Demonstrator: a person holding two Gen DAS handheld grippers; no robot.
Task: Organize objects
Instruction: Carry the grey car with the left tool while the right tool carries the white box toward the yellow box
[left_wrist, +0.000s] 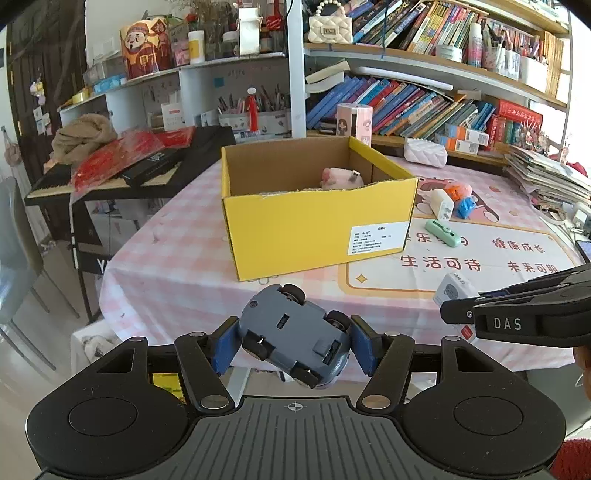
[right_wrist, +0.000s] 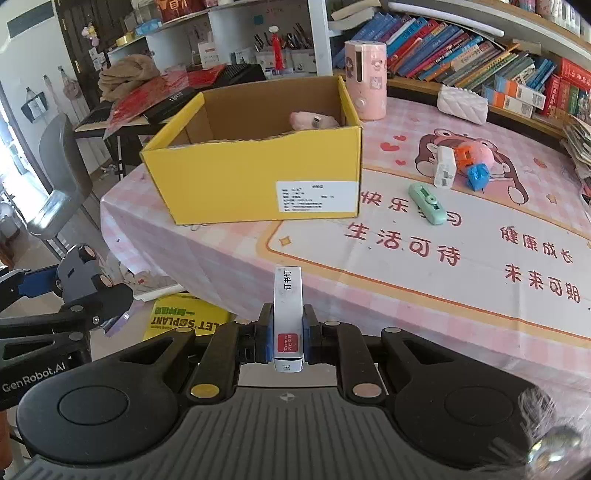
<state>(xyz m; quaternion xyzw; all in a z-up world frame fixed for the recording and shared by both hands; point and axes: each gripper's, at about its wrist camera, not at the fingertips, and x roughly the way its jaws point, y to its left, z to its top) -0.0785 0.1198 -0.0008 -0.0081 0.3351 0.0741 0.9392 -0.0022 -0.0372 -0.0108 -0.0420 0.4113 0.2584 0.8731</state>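
A grey-blue toy car (left_wrist: 295, 334) lies belly-up between the blue pads of my left gripper (left_wrist: 293, 343), which is shut on it, short of the table's near edge. My right gripper (right_wrist: 288, 326) is shut on a slim white staple box (right_wrist: 288, 314) with a red label, held over the table's front edge. The open yellow cardboard box (left_wrist: 295, 229) (right_wrist: 229, 184) stands ahead on the pink checked tablecloth, with a pink soft item (left_wrist: 338, 177) (right_wrist: 314, 120) inside. In the right wrist view the left gripper with the car (right_wrist: 79, 275) shows at the left edge.
On the table right of the box lie a mint green gadget (right_wrist: 426, 203), a white charger (right_wrist: 445, 166), an orange piece (right_wrist: 465, 153) and a blue piece (right_wrist: 478, 176). A pink cylinder (right_wrist: 365, 79) stands behind the box. Bookshelves line the back; a keyboard and a chair (right_wrist: 62, 177) are left.
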